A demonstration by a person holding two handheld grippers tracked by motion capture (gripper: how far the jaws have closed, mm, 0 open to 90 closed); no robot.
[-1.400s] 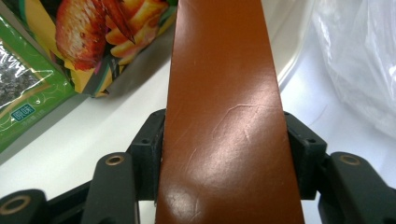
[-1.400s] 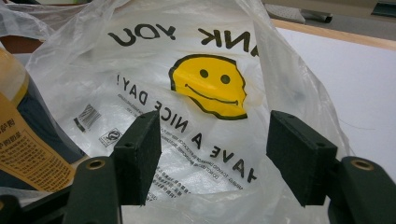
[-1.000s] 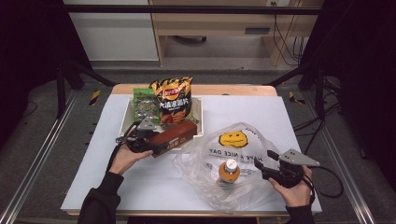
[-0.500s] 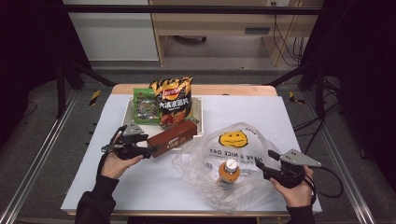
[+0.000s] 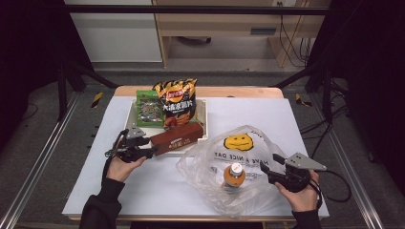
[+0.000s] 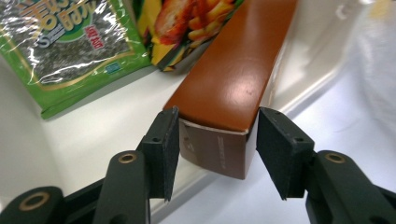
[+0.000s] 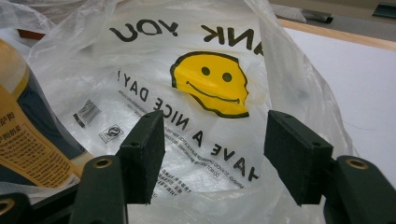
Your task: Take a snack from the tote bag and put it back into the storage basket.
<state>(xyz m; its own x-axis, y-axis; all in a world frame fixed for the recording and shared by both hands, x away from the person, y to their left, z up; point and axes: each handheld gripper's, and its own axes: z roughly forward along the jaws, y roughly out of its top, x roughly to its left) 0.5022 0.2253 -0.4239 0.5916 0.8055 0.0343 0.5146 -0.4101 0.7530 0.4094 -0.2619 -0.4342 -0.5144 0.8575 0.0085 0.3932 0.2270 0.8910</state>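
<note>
Left gripper view has the left gripper (image 6: 215,144) closing around the near end of the brown box (image 6: 233,79), pads not yet pressing, ready to lift it off the white tray's (image 5: 204,119) front edge. Near the tabletop's (image 5: 305,119) right edge, the right gripper (image 7: 224,154) waits open by the plastic bag (image 7: 154,93), likely to receive the box.

L claw (image 5: 152,150) jaws just been closing (gap remains), R claw (image 5: 268,168) jaws apart, forearms low.
</note>
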